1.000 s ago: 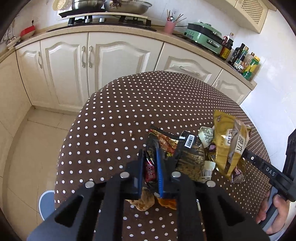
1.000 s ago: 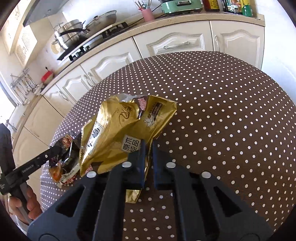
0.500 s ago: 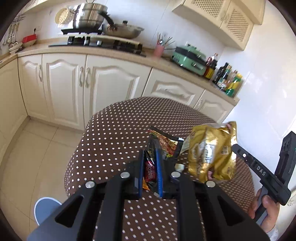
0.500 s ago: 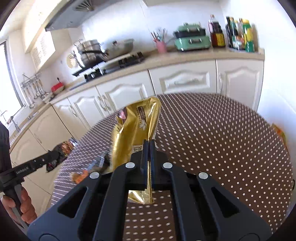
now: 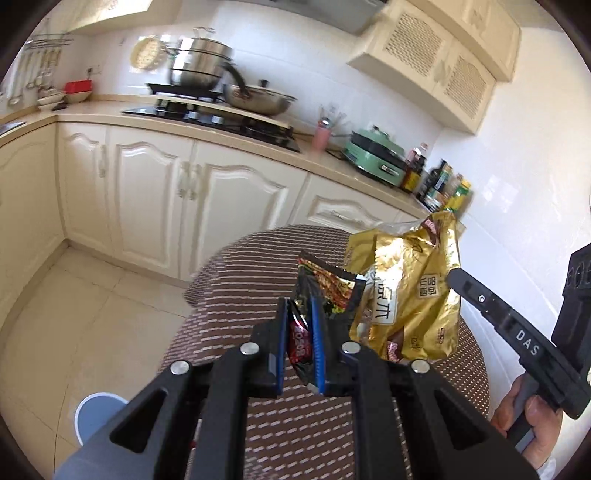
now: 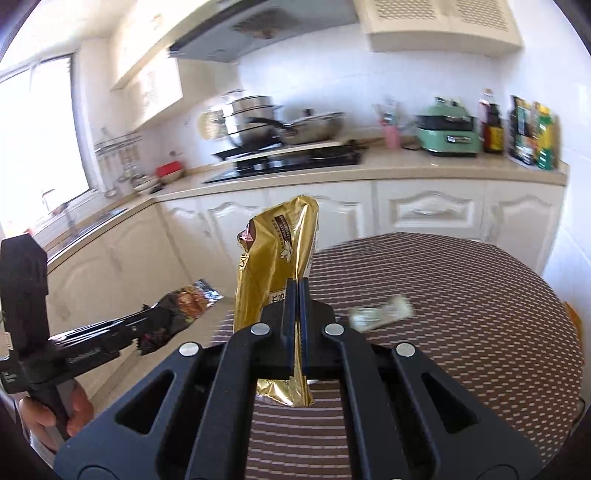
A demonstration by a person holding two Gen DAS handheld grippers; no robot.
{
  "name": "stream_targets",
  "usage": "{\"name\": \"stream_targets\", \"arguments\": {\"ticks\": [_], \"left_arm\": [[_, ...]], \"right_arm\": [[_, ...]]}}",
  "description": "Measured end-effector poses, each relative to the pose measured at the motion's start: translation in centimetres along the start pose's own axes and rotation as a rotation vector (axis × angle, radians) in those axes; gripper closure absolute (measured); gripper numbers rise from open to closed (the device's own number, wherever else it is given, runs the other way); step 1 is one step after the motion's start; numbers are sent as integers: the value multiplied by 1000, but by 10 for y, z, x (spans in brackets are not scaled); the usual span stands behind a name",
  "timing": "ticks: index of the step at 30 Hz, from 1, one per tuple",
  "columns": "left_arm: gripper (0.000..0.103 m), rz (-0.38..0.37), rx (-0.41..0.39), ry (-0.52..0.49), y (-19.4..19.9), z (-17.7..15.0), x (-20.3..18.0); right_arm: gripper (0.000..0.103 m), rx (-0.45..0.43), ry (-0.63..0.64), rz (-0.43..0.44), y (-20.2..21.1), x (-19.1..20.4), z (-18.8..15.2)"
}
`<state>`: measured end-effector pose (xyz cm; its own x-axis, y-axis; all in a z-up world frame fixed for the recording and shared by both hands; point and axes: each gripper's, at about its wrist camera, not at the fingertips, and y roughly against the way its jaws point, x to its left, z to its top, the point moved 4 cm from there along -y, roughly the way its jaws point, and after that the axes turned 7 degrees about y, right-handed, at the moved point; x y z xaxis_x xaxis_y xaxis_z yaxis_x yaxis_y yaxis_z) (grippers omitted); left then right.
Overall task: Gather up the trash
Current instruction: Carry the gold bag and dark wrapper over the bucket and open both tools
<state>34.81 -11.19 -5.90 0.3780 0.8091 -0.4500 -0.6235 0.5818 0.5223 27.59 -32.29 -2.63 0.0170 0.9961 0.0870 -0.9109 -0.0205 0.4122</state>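
Home kitchen, showing w/ cream cabinets [image 6: 436, 210] under a beige counter [image 6: 406, 162], gas hob [image 6: 291, 162] carrying steel pots [image 5: 201, 66] & a wok [image 6: 314, 131], range hood [image 6: 258, 29] hanging above, sauce bottles [image 6: 532, 131], green cooker [image 5: 376, 157], polka-dot table [image 6: 461, 295].

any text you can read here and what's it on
"DAS": right tongs, on the arm.
"2020" or close, upside down: dark wrapper in the left tongs.
Gold bag: large Chinese characters, upside down, not surely readable.
Counter bottles and left tongs' arm print: too blurred.
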Motion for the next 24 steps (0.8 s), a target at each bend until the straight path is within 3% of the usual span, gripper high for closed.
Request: {"name": "stream_targets", "arguments": {"ticks": [7, 12, 18, 24], "left_arm": [[91, 106, -45, 87, 47, -10, 89], [91, 227, -32, 187, 66, -36, 182], [92, 346, 41, 334, 60, -89, 291], [92, 433, 152, 446, 26, -142, 376]], "right_arm": [[101, 63, 89, 150, -39, 115, -15], [101, 153, 132, 242, -82, 191, -48], [101, 331, 183, 328, -152, 274, -121], [101, 503, 223, 353, -213, 322, -198]]}}
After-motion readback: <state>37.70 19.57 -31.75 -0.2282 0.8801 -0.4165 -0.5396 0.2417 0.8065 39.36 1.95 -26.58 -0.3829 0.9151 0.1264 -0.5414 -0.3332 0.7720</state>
